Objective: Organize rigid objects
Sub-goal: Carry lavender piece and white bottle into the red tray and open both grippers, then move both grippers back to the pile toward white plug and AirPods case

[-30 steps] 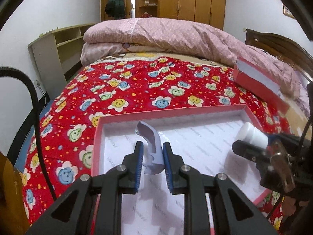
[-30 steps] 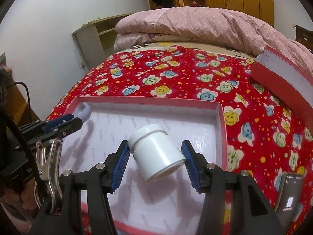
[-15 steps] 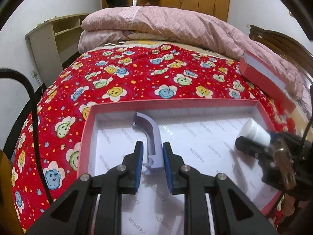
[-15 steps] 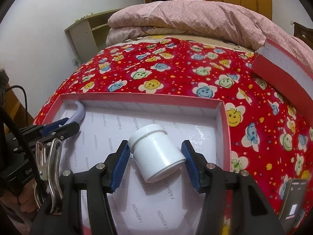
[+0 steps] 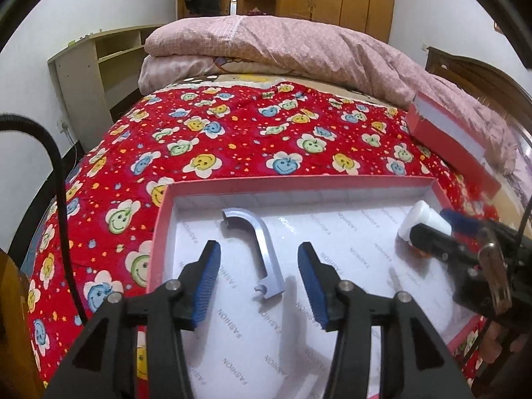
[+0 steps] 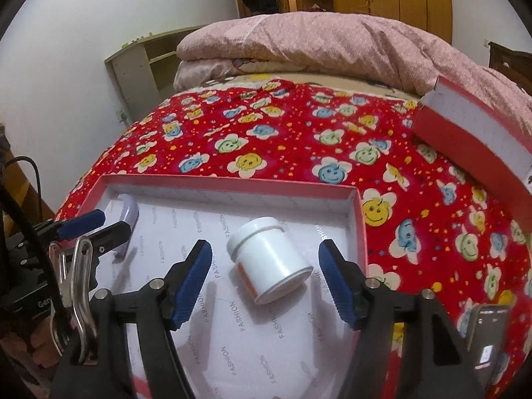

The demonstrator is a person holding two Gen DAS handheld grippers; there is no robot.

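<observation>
We let go of both pieces inside the red box (image 5: 159,232).
The left gripper (image 5: 258,276) and right gripper (image 6: 264,271) have just opened wide; metal bracket (image 5: 256,242) and white jar (image 6: 269,259) lie freed on its floor, so both look placed.

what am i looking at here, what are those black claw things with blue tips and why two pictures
Each black claw is a hand-held gripper that a person carries, one per hand, with a camera looking along its blue-padded fingers. One picture is from the left hand-held gripper, the other from the right hand-held gripper. Both hover over a shallow pink box lying on a red smiley-flower bedspread. Inside lie a curved grey metal handle and a white lidded jar on its side. Both sets of jaws have just been opening; each thing lies loose between the pads, so nothing is held.
</observation>
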